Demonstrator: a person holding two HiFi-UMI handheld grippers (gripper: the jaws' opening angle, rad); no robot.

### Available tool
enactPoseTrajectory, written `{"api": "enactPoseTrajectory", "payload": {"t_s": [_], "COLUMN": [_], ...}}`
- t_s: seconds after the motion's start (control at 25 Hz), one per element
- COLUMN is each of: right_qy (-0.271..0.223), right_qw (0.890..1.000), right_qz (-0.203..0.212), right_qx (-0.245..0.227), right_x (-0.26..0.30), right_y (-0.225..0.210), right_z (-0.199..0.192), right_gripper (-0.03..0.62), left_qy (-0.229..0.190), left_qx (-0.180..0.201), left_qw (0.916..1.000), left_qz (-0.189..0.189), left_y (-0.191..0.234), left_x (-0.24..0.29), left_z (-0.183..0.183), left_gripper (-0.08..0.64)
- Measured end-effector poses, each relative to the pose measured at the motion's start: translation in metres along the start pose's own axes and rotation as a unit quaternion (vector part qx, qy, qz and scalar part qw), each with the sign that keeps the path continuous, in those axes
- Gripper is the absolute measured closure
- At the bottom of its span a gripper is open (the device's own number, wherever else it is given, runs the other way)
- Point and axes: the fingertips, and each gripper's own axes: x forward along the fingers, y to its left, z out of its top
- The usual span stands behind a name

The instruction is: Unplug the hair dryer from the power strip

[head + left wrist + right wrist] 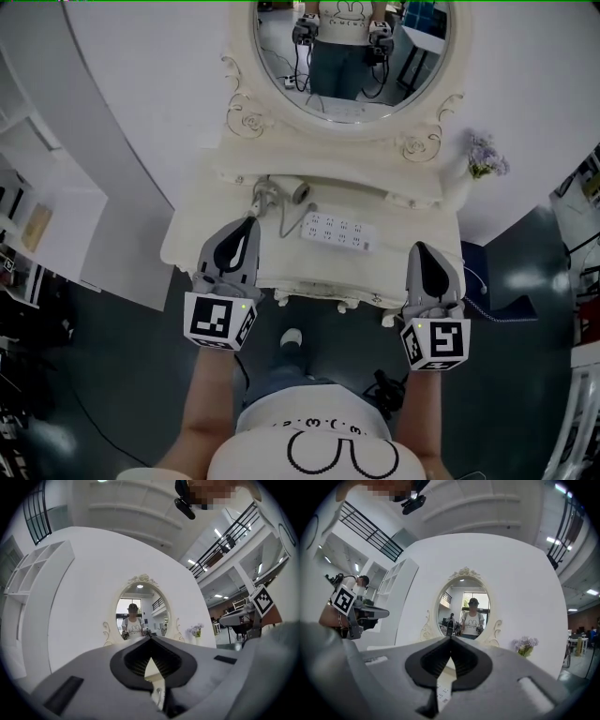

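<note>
On the cream counter, below the oval mirror: got the hair dryer lying far left, just beside the white power strip. Seems to have a cord looping toward the strip's left end, but can't tell if actually plugged in. Down by the near edge: left gripper clenched tight on nothing. Same deal with right gripper, clamped together and empty. Purple flowers off at far right.

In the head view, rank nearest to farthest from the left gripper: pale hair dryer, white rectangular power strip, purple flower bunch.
1. Pale hair dryer, just beyond the left gripper.
2. White rectangular power strip, farther right.
3. Purple flower bunch, far back right.
</note>
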Motion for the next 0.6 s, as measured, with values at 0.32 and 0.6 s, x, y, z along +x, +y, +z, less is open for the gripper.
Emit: {"api": "enactPoseTrajectory", "payload": {"t_s": [0.32, 0.6], "right_qy": [-0.02, -0.035], "right_qw": [1.0, 0.999], "right_qz": [0.004, 0.004], "right_qx": [-0.009, -0.006], "right_x": [0.007, 0.013], "right_y": [-0.004, -0.011], "right_z": [0.013, 0.021], "right_gripper": [0.597, 0.597], "left_qy": [-0.011, -0.013], "left_qx": [0.021, 0.031], "left_qw": [0.9997, 0.9994], "left_qz": [0.008, 0.011], "left_y": [0.0, 0.001], "left_x": [0.011, 0.022], "left_z": [0.014, 0.016], "left_gripper": [0.561, 0.561]}}
